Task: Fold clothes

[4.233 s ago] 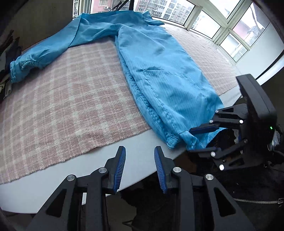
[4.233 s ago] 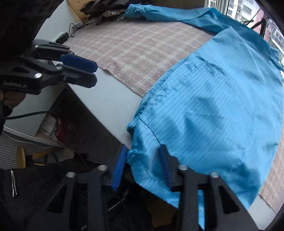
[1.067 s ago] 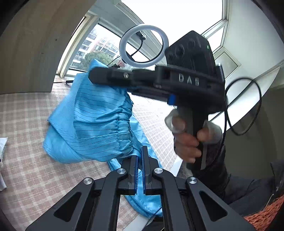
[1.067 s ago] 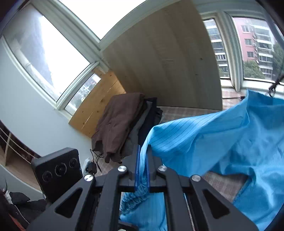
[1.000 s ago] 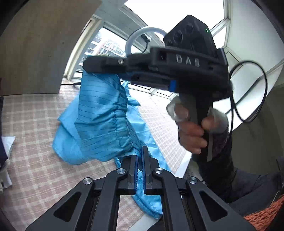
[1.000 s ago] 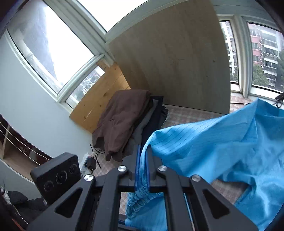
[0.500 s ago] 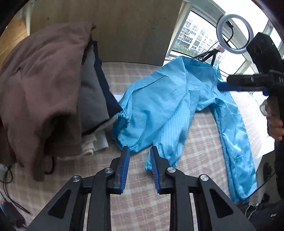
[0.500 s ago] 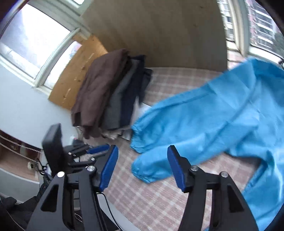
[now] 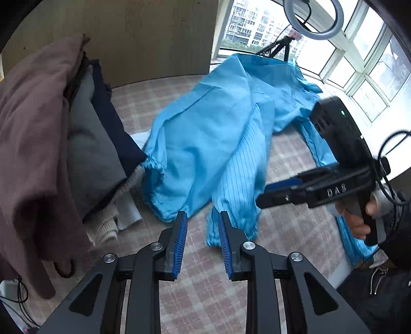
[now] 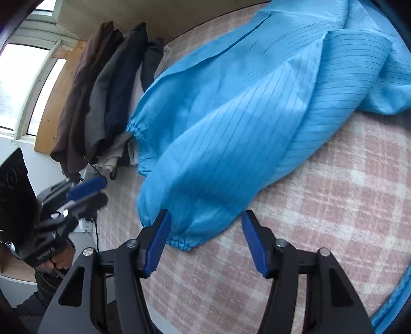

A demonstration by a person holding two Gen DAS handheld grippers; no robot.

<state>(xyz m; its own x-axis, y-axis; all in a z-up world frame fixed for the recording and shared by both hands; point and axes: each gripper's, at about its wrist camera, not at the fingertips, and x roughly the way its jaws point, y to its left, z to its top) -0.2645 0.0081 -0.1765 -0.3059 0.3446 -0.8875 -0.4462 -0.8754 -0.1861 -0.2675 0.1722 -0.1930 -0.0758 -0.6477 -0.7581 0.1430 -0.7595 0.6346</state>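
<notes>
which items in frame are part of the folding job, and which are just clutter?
Job:
- blue pinstriped garment with elastic cuffs, lying released on the pink checked tablecloth
- left gripper, open, nothing between its pads
- right gripper, closing, pads clear of the fabric

Clutter:
- pile of brown, grey and navy clothes
- ring light on a tripod

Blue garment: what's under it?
The blue garment lies on the pink plaid cloth, which shows around its near edges. One sleeve is folded over the body. Anything else beneath is covered by fabric and cannot be seen.
</notes>
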